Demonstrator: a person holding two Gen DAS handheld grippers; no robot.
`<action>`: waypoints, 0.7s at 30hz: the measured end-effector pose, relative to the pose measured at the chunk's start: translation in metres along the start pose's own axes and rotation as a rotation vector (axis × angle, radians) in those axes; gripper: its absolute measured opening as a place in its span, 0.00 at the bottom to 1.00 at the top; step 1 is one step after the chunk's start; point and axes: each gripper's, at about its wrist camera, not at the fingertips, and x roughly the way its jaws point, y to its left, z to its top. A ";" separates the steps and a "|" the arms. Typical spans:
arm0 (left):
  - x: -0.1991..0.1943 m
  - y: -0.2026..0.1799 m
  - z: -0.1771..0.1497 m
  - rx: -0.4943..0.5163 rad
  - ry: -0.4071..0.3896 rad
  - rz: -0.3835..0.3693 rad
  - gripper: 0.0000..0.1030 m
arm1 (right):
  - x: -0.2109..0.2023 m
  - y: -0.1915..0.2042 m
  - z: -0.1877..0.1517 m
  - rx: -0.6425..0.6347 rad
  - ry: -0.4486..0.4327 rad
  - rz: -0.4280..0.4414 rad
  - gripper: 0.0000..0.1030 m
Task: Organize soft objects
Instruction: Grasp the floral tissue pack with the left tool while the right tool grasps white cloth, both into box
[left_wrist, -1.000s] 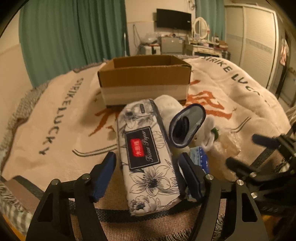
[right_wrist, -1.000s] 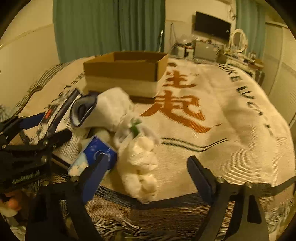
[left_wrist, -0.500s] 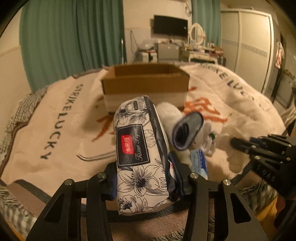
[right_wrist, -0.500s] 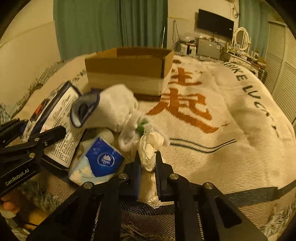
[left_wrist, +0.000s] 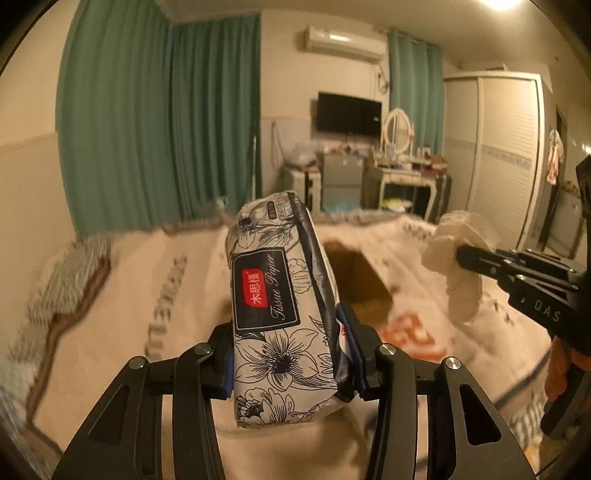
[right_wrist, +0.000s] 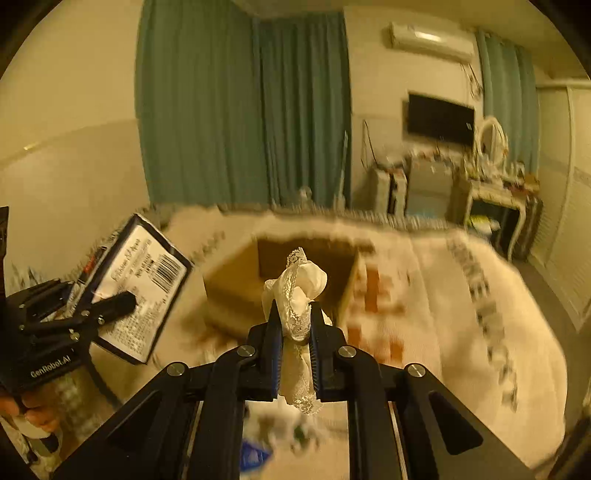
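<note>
My left gripper (left_wrist: 291, 354) is shut on a flower-printed tissue pack (left_wrist: 280, 306) and holds it tilted up above the bed; the pack also shows in the right wrist view (right_wrist: 142, 291). My right gripper (right_wrist: 293, 332) is shut on a white lace cloth (right_wrist: 297, 295), raised in the air; the cloth also shows in the left wrist view (left_wrist: 461, 254). An open cardboard box (right_wrist: 295, 273) sits on the bed ahead of and below both grippers, partly hidden behind the pack in the left wrist view (left_wrist: 362, 273).
The bed is covered with a cream blanket (right_wrist: 461, 295) with dark lettering and orange characters. Blurred soft items and a blue packet (right_wrist: 255, 458) lie below the right gripper. Green curtains, a TV, a dresser and a wardrobe stand beyond the bed.
Both grippers have lifted off the bed with their loads and moved up toward the box. One second ago both were open around the pack and the cloth; they closed half a second ago.
</note>
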 end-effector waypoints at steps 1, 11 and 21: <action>0.007 0.001 0.012 0.004 -0.009 0.008 0.44 | 0.003 0.002 0.013 -0.008 -0.015 0.008 0.12; 0.132 -0.001 0.047 0.057 0.048 0.011 0.44 | 0.110 -0.015 0.078 0.053 -0.013 0.076 0.12; 0.215 -0.011 0.009 0.142 0.157 -0.006 0.49 | 0.220 -0.043 0.046 0.100 0.128 0.060 0.12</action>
